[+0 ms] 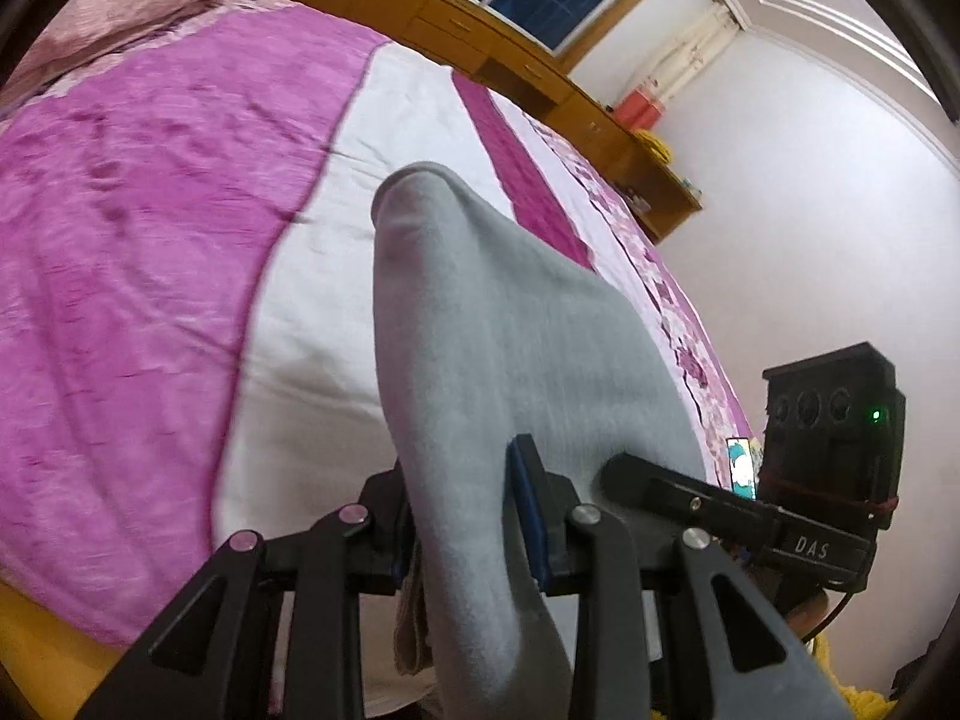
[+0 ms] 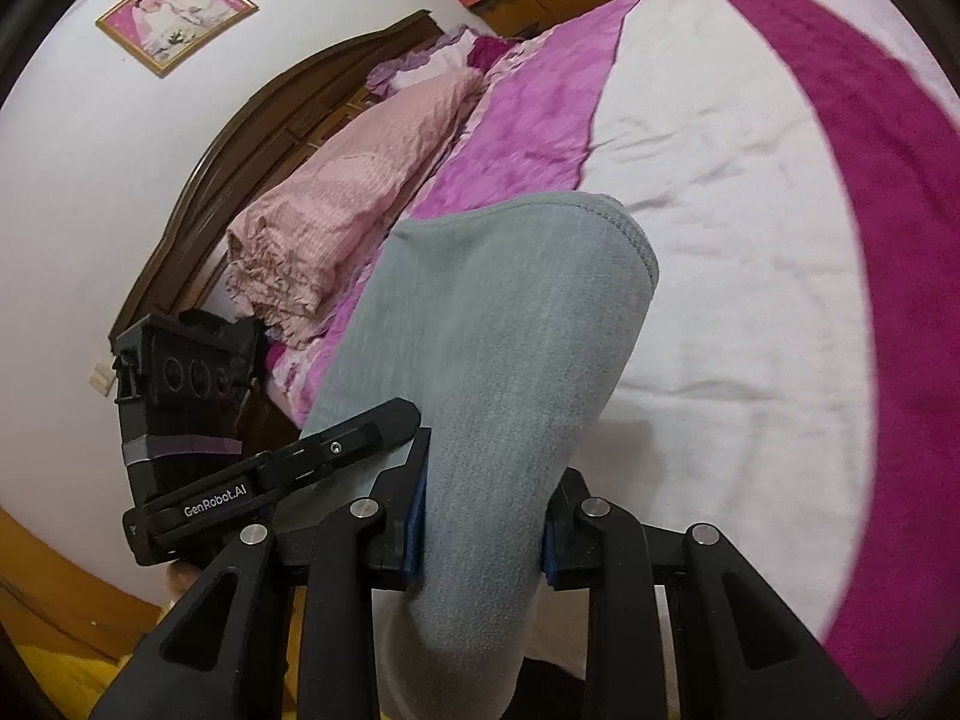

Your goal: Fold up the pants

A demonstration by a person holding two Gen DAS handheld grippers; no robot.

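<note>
While the grey pants (image 1: 498,324) hang up in the air above the bed (image 1: 150,210), both grippers pinch them. The left gripper (image 1: 465,516) has its jaws closed on one part of the cloth, and the right gripper (image 2: 483,531) has its jaws closed on another part. To do this well, I think both hands should stay level and apart, so the cloth stays flat. Then lay it down gently on the white part of the bed.

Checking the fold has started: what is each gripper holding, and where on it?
Both hold the grey pants. The left gripper and right gripper each pinch a bunched fold; which part cannot be told.
</note>
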